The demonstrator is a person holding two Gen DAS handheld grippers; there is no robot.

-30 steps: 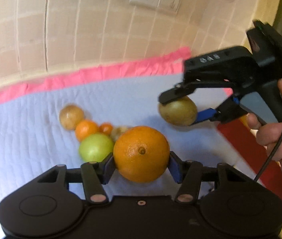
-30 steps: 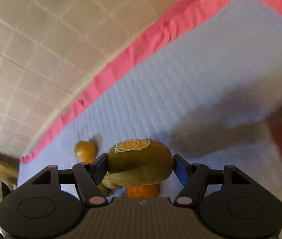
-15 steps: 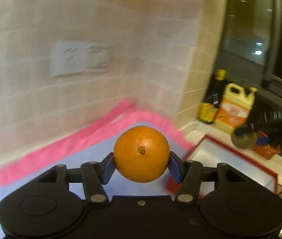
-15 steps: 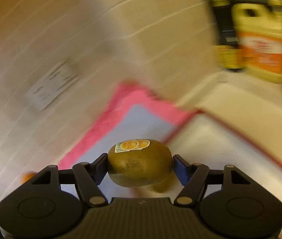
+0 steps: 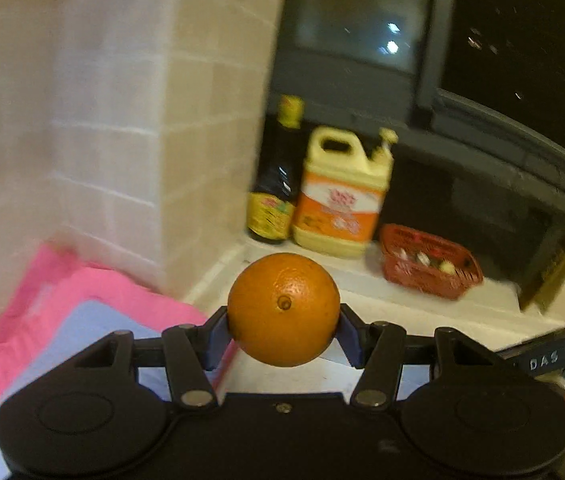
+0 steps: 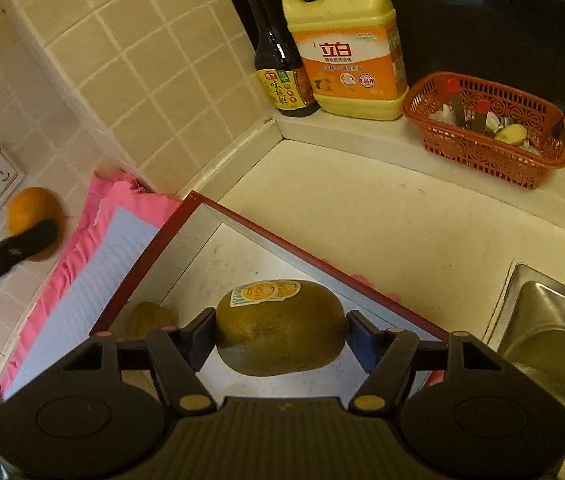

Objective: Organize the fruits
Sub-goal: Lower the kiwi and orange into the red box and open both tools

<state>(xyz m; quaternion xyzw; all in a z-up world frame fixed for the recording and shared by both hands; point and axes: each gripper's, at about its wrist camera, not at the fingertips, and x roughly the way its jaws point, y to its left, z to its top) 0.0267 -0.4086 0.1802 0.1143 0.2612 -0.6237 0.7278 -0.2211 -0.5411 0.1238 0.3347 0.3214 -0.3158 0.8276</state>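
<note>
My left gripper is shut on an orange and holds it in the air over the edge of the mat. My right gripper is shut on a brown kiwi with a yellow sticker, held above a red-rimmed tray. Another kiwi lies in the tray at its left side. In the right wrist view the orange and the left gripper show at the far left.
A pink and pale blue mat lies left of the tray. A soy sauce bottle, a yellow detergent jug and a red basket stand at the back of the counter. A steel sink is at the right.
Both grippers swung right with their fruit, away from the fruit pile on the mat. The right gripper now hangs over the tray; the left has turned toward the counter corner.
</note>
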